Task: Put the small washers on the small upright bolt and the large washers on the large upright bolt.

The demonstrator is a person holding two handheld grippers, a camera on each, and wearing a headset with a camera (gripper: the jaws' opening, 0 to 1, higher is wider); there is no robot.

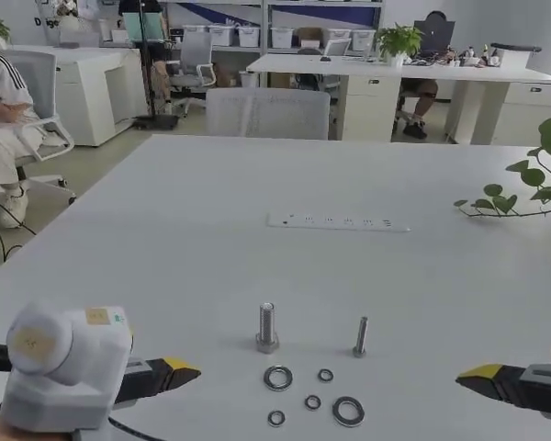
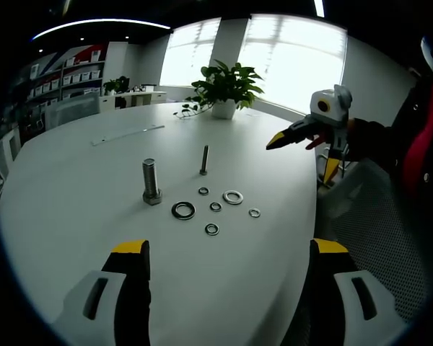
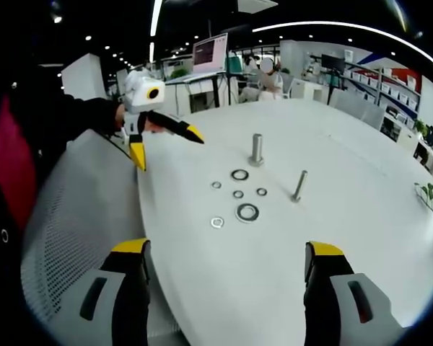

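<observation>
Left hand-held gripper (image 2: 229,249) and right hand-held gripper (image 3: 227,249) released, empty; washers (image 1: 312,401) lie between, nearer left, at table's (image 1: 257,184) near edge.

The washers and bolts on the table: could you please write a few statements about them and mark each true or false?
1. Two large washers and three small washers lie flat on the table. True.
2. A washer is already on the large bolt. False: it is bare.
3. The small bolt stands upright. True.
4. The left gripper is shut on a washer. False: its jaws are open and empty.
</observation>
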